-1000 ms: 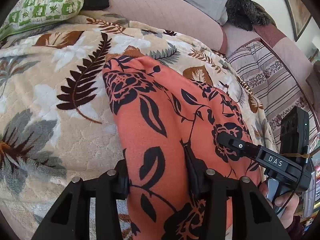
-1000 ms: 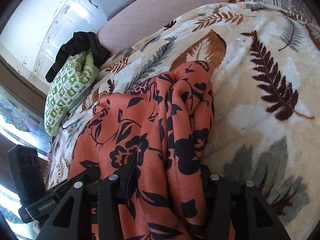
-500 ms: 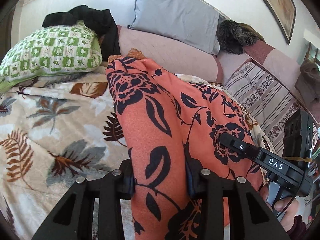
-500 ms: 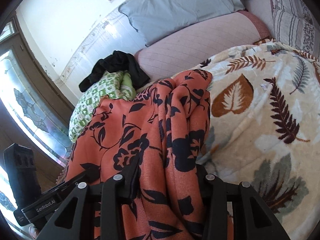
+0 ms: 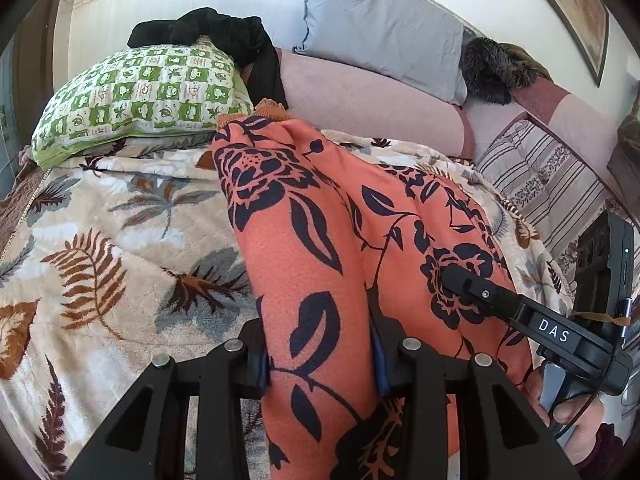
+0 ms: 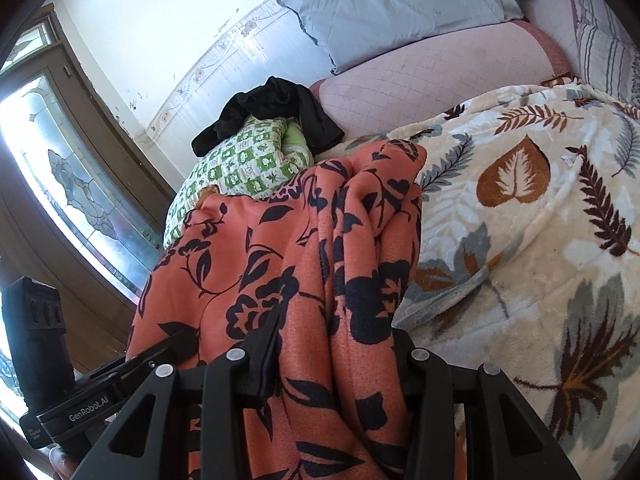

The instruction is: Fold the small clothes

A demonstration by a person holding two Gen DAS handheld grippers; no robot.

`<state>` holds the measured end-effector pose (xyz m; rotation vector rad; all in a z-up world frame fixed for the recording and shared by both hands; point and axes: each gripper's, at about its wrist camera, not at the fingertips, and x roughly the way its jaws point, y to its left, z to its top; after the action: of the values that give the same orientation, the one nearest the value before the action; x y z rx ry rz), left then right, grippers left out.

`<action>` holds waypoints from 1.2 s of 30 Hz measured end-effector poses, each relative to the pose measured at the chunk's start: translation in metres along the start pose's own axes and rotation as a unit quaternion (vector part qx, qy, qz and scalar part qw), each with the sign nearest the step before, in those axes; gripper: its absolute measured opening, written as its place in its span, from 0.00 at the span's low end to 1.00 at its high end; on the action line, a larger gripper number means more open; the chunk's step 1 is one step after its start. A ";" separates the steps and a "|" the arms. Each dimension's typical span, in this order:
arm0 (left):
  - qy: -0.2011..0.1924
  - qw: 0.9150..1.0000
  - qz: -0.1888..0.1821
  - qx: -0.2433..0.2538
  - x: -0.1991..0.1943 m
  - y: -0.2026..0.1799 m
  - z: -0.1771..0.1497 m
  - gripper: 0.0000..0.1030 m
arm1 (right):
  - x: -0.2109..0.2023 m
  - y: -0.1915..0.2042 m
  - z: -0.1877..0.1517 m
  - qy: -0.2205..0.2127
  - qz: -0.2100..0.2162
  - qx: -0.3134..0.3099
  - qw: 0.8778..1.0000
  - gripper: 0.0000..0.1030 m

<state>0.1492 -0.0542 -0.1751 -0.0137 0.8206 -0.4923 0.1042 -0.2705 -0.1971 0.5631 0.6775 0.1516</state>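
An orange garment with a black flower print point(image 5: 320, 240) hangs stretched between both grippers, lifted above the leaf-patterned blanket point(image 5: 100, 240). My left gripper point(image 5: 320, 360) is shut on one bunched end of the cloth. My right gripper point(image 6: 332, 364) is shut on the other bunched end of the orange garment point(image 6: 320, 260). In the left wrist view the right gripper point(image 5: 520, 312) shows at the right, held by a hand. In the right wrist view the left gripper point(image 6: 80, 396) sits at the lower left. The garment's far end with its ribbed cuff point(image 5: 272, 110) points toward the pillows.
A green checked pillow point(image 5: 140, 96) with a black garment point(image 5: 224, 40) on it lies at the head of the bed. A grey pillow point(image 5: 380, 32) leans on the pink bolster point(image 5: 360, 100). A striped cushion point(image 5: 540, 184) lies right. A glazed door point(image 6: 72, 184) stands left.
Both grippers have risen and tipped upward, carrying the orange garment off the blanket. The pillows and wall have come into view. The grips on the cloth are unchanged.
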 end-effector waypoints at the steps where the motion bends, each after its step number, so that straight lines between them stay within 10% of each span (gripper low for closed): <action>1: 0.004 1.000 0.006 0.001 0.002 -0.001 -0.001 0.39 | 0.004 0.000 -0.002 0.005 -0.003 0.001 1.000 0.42; 26: 0.075 0.996 0.049 -0.022 0.047 0.033 -0.020 0.40 | 0.071 -0.011 -0.029 0.086 -0.033 0.016 0.996 0.42; 36: 0.089 0.992 0.085 -0.025 0.060 0.039 -0.025 0.63 | 0.079 -0.021 -0.031 0.100 -0.035 0.031 0.994 0.50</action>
<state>0.1826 -0.0409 -0.2422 0.0546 0.9996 -0.3158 0.1447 -0.2499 -0.2715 0.5870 0.8989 0.1233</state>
